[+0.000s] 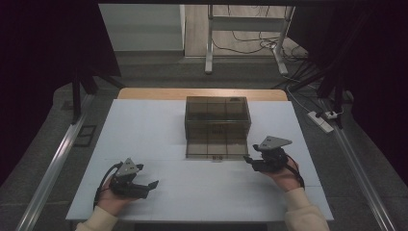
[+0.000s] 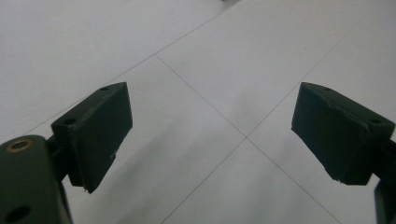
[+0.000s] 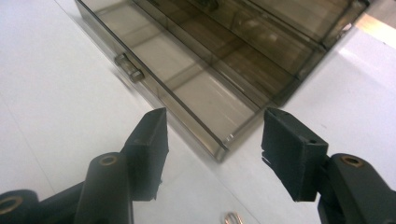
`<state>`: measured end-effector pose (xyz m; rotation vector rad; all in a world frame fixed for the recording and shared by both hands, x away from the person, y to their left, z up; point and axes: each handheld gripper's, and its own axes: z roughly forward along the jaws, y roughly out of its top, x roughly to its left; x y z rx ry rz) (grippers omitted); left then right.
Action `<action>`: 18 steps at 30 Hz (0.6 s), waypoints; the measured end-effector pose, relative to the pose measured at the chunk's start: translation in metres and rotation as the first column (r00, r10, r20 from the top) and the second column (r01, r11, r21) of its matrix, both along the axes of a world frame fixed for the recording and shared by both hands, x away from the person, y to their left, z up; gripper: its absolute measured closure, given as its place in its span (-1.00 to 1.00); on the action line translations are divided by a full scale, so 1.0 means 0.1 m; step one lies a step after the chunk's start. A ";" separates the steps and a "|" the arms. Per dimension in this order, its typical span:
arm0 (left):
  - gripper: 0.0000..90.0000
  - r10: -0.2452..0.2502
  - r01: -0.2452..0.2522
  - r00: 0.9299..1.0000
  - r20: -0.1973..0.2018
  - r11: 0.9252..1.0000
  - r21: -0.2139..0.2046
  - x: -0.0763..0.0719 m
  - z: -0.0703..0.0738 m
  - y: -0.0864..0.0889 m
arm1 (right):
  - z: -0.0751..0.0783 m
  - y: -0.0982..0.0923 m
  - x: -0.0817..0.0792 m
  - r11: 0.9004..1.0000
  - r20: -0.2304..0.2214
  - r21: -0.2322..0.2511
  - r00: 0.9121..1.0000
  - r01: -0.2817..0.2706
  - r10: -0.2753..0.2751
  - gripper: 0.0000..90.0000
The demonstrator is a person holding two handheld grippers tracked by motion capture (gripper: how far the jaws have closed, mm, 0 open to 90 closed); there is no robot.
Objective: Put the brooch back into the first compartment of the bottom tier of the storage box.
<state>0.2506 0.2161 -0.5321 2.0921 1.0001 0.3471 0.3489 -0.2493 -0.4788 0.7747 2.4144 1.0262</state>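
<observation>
A smoky clear plastic drawer box [image 1: 217, 113] stands at the middle of the white table [image 1: 144, 130]. Its bottom drawer [image 1: 215, 148] is pulled out toward me and looks empty in the right gripper view [image 3: 187, 93], with a small knob [image 3: 128, 66] on its front. My right gripper [image 1: 249, 161] sits just right of the drawer's front corner, its jaws open and apart from the drawer [image 3: 215, 149]. My left gripper [image 1: 150, 187] rests low at the near left, its jaws wide open over bare table [image 2: 210, 135].
A small metal piece [image 3: 232, 218] lies on the table just under the right gripper. A wooden edge [image 1: 202, 94] runs along the table's far side. On the floor are a power strip [image 1: 321, 120] at the right and metal frame legs [image 1: 209, 53] behind.
</observation>
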 end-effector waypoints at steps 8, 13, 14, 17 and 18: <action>-0.73 0.002 -0.002 1.000 0.002 1.000 -0.004 0.00 0.00 0.00 | -0.01 -0.13 -0.02 0.999 -0.015 -0.025 0.999 0.048 -0.048 -0.12; -0.73 -0.002 0.002 1.000 0.002 1.000 -0.004 0.00 0.00 0.00 | -0.04 -0.20 -0.02 0.996 -0.031 -0.049 0.997 0.074 -0.076 -0.12; -0.73 -0.002 0.002 1.000 0.002 1.000 -0.004 0.00 0.00 0.00 | -0.04 -0.22 -0.01 0.995 -0.041 -0.053 0.996 0.079 -0.081 -0.12; -0.73 -0.002 0.002 1.000 0.001 1.000 -0.005 0.00 0.00 0.01 | -0.04 -0.27 0.02 0.993 -0.060 -0.071 0.993 0.094 -0.098 -0.12; -0.73 -0.003 0.003 1.000 0.000 1.000 -0.003 0.00 0.00 0.01 | -0.05 -0.29 0.03 0.993 -0.061 -0.071 0.993 0.098 -0.103 -0.12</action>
